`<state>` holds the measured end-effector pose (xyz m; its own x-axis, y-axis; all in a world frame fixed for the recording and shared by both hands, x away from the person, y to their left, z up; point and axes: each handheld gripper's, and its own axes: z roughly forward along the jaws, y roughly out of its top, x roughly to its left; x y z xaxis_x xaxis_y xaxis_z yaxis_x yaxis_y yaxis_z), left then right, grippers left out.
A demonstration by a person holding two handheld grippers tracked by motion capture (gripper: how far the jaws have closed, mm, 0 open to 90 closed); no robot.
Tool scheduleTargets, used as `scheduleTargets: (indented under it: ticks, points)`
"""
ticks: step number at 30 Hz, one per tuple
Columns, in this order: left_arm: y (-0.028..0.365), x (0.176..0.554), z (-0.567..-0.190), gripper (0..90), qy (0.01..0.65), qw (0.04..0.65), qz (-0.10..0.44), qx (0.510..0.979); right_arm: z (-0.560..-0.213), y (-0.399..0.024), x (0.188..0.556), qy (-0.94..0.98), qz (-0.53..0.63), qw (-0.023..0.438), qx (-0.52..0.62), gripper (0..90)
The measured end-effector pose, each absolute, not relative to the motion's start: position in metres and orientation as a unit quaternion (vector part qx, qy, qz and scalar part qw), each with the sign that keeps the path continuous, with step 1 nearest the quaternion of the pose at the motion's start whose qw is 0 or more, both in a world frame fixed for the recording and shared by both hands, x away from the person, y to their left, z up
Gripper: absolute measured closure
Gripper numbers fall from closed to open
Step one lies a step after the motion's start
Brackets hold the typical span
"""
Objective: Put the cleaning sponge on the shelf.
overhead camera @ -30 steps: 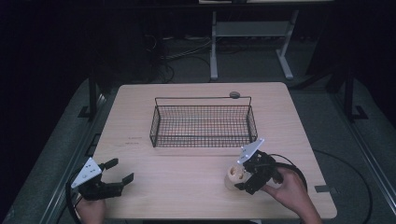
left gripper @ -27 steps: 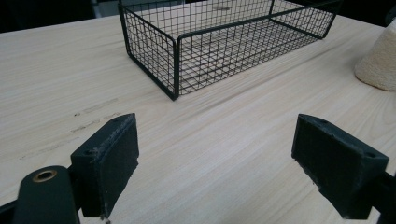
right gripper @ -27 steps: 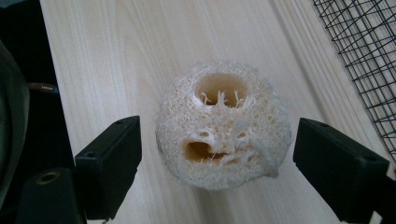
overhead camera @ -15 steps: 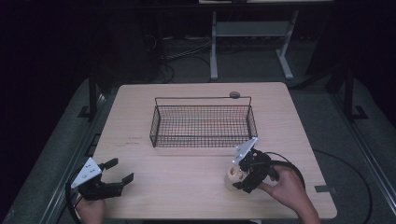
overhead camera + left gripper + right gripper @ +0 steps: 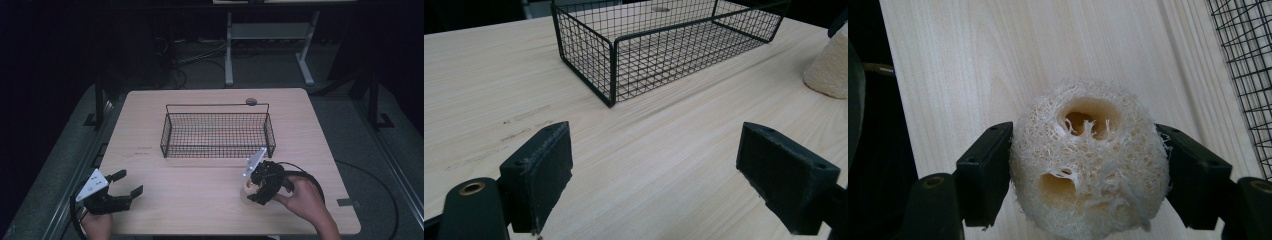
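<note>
One loofah sponge (image 5: 1090, 160), pale, fibrous, rounded with two holes, sits near the bench's (image 5: 200, 200) front right corner. The right tongs (image 5: 1088, 165) have just been closing and now clamp both its sides. One black wire-mesh basket (image 5: 217, 131), rectangular, stands mid-bench toward the far edge. The left tongs (image 5: 120, 185) gape wide, holding nothing, at the front left corner.

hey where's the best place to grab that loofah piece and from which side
Across its rounded sides, as the right gripper has it: its jaws have just closed, one pad on each flank of the loofah. The holed face points at the camera, so come end-on.
</note>
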<state>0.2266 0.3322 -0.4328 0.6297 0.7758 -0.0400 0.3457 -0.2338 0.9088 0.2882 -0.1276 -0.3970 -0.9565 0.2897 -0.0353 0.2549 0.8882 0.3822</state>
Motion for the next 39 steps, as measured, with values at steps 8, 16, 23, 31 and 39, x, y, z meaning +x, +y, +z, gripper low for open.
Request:
scheduleTargets:
  ticks: [8, 16, 23, 31, 39]
  points:
    - [0.333, 0.227, -0.433, 13.6, 0.373, 0.496, 0.217, 0.753, -0.391, -0.125, 0.29, 0.973, 0.182, 0.046, 0.133, 28.0]
    - [0.333, 0.226, -0.433, 13.7, 0.373, 0.497, 0.216, 0.753, -0.381, -0.125, 0.293, 0.973, 0.187, 0.041, 0.13, 28.1]
    - [0.332, 0.227, -0.433, 13.7, 0.372, 0.496, 0.215, 0.754, -0.371, -0.124, 0.299, 0.973, 0.192, 0.032, 0.121, 28.2]
    - [0.333, 0.228, -0.433, 13.7, 0.372, 0.499, 0.214, 0.753, -0.355, -0.122, 0.308, 0.973, 0.196, 0.035, 0.116, 28.3]
    - [0.334, 0.227, -0.433, 13.6, 0.373, 0.499, 0.216, 0.752, -0.346, -0.112, 0.316, 0.974, 0.198, 0.033, 0.101, 28.4]
